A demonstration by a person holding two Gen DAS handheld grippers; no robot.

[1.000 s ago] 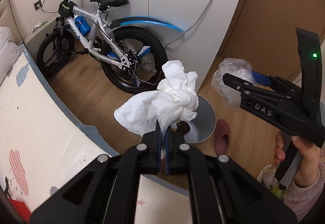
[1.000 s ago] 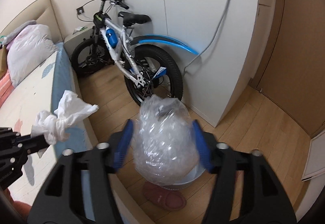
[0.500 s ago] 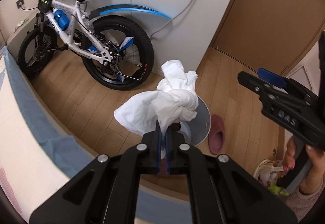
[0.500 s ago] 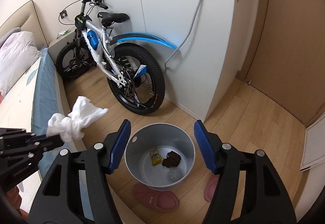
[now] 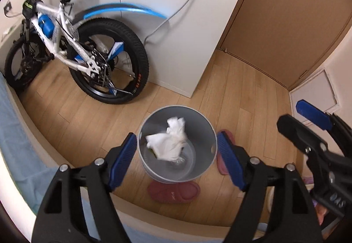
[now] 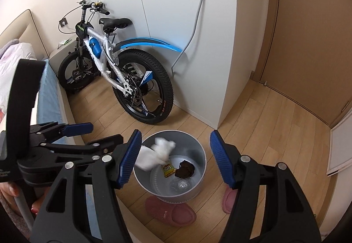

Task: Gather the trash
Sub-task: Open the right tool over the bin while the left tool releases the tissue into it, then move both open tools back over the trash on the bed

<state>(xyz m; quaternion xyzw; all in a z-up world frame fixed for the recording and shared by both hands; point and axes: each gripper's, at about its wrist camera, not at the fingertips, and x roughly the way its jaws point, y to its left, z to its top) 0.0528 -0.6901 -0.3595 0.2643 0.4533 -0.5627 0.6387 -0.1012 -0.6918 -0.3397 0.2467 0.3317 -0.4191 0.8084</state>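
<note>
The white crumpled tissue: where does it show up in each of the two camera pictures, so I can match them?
Left wrist view: the white tissue sits low in the centre, inside the grey bin's opening.
Right wrist view: the tissue is left of centre, at the bin's left rim, blurred.
Shared landmark: the bicycle's rear wheel behind the bin.

Bedroom corner: wood floor, white wardrobe, brown door.
Light plank floor (image 6: 275,133) spans the room. White wardrobe (image 6: 187,11) stands at 12 o'clock, a grey cable (image 6: 199,11) hanging down its face. Brown door (image 6: 308,34) at 2 o'clock. Bicycle (image 6: 114,71) leans at 10 o'clock. Bed (image 6: 47,93) with blue sheet at 9 o'clock. Pink slippers (image 6: 170,213) at 6 o'clock.
</note>
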